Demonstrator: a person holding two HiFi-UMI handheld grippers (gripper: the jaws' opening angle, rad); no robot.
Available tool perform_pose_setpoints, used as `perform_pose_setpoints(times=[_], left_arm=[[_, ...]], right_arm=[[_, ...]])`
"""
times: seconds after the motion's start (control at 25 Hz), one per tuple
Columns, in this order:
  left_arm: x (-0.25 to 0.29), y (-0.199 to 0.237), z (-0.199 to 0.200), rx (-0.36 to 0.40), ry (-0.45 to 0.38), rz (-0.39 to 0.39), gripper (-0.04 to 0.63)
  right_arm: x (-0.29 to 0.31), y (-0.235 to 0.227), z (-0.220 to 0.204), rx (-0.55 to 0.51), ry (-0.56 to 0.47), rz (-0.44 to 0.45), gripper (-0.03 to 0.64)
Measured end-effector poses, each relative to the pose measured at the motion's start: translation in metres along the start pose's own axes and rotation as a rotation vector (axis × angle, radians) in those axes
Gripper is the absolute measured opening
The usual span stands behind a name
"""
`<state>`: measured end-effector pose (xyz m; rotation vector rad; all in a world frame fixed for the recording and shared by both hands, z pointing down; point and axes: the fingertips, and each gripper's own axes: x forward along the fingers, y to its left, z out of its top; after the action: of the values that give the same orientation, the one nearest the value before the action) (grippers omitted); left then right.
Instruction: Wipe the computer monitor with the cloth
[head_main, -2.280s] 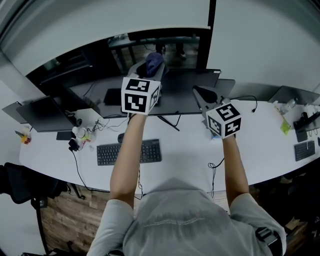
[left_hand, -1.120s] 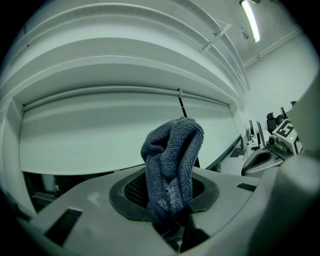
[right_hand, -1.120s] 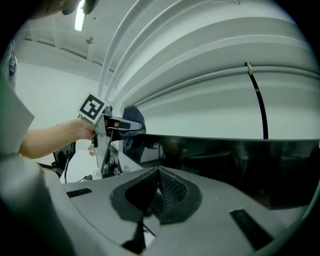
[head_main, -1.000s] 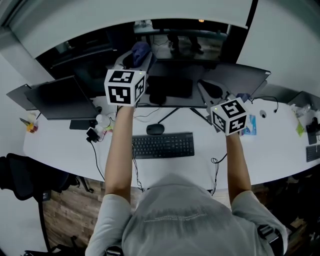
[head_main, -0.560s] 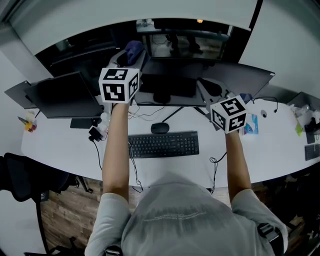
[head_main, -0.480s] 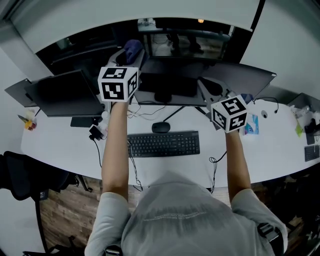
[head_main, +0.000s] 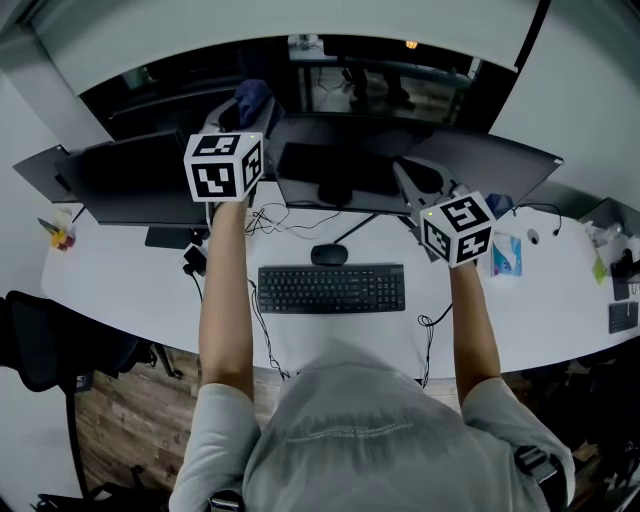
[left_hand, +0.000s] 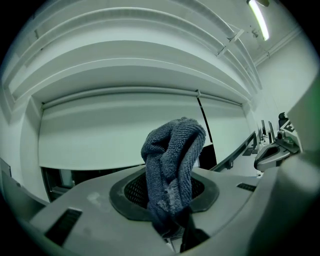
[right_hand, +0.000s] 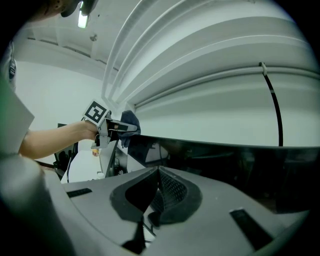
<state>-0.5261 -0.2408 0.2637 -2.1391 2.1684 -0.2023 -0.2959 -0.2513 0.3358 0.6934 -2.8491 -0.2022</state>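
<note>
The white bench (head_main: 110, 290) is spread below both grippers, with bare surface along its near edge. The dark monitor (head_main: 340, 170) is seen ahead, between them. Beside its upper left edge, the left gripper (head_main: 236, 110) is clamped on the blue cloth (left_hand: 173, 160). The right gripper (right_hand: 157, 192) is closed on nothing, facing the screen.

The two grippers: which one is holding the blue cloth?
The left gripper: its fingers are shut on the cloth, which sticks up between them. The right gripper is shut on nothing.
</note>
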Motion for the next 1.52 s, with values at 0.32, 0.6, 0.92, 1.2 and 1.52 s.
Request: perform_pose_setpoints(times=[0.32,0.6,0.92,1.2,1.52], left_arm=[[-0.019,0.041,-0.018,0.002,0.043,0.09,0.121],[-0.034,0.062,-0.039,-0.048,0.033,0.113,0.122],[-0.025,0.03,-0.042,-0.044,-0.021,-0.096,0.127],[-0.024,0.029,-0.044,-0.109,-0.062,-0.161,0.126],[-0.018,0.009,-0.069,-0.08,0.011,-0.243,0.126]], right_arm=[[0.002,0.003,-0.004,0.001,0.012,0.01,0.002],[0.004,0.007,-0.01,0.006,0.019,0.022,0.002],[0.006,0.015,-0.015,-0.002,0.033,0.037,0.002],[0.008,0.013,-0.023,0.011,0.044,0.034,0.002],[0.013,0.014,-0.028,0.016,0.051,0.043,0.002]])
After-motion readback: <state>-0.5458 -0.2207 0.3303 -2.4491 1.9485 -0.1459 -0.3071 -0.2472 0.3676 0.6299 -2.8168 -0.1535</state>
